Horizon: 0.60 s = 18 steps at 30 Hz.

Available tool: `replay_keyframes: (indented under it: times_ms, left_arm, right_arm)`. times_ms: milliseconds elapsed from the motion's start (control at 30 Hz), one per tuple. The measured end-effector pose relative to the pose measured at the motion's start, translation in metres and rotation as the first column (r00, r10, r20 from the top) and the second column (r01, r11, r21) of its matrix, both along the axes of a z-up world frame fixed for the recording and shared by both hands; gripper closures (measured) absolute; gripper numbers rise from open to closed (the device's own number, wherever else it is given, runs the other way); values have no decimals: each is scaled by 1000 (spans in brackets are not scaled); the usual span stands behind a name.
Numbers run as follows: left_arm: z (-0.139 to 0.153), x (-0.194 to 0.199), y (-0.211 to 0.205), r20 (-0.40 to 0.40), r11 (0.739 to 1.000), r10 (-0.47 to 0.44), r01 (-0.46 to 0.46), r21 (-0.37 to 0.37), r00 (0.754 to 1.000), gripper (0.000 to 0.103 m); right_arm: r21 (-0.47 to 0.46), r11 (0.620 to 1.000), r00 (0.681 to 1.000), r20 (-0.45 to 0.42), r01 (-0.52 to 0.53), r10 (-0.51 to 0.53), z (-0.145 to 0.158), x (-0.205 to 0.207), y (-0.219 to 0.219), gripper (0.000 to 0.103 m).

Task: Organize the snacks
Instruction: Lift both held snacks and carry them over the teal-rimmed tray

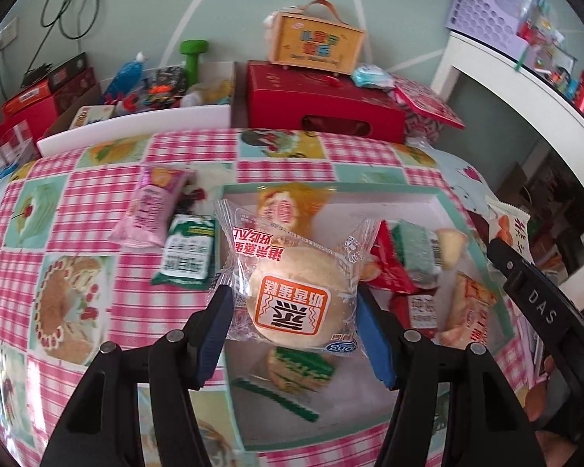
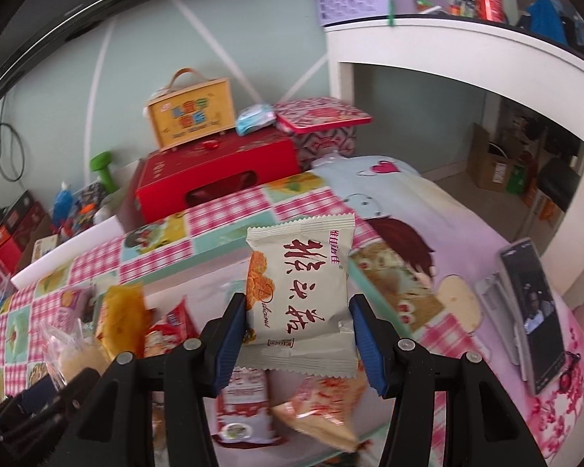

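Holding a cake (image 1: 292, 295), the left gripper (image 1: 292, 313) hangs over the box (image 1: 440, 194). The right gripper (image 2: 296, 334) clamps a white packet (image 2: 299, 288), upright, above the box's near right part; both drops lie straight below.

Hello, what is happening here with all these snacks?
A person holds a gripper in each hand and sorts snacks. The left gripper has its jaws shut on a clear-wrapped cake, above the white box that already holds several packets. The right gripper grips a cream packet. Two packets lie on the checked cloth beside the box.
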<state>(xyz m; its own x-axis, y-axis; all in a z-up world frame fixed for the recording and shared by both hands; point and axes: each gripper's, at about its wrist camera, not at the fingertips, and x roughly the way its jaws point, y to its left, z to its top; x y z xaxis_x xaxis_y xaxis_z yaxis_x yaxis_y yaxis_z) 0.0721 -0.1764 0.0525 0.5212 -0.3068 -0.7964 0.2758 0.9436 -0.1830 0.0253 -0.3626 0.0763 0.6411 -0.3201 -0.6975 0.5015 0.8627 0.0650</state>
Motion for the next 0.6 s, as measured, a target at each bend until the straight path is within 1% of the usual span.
replay_keyframes:
  times_ms: [200, 300, 600]
  left_arm:
    - [-1, -2, -17, 9, 999, -40, 40, 9, 999, 39]
    - [-1, -2, -20, 19, 999, -43, 43, 23, 999, 39]
    - [-13, 5, -29, 2, 998, -54, 54, 39, 999, 39]
  right_arm:
    - [5, 1000, 1000, -3, 30, -30, -2, -6, -16, 47]
    - [13, 1000, 1000, -20, 23, -23, -8, -3, -18, 46]
    - [44, 999, 998, -64, 0, 2, -30, 9, -17, 46]
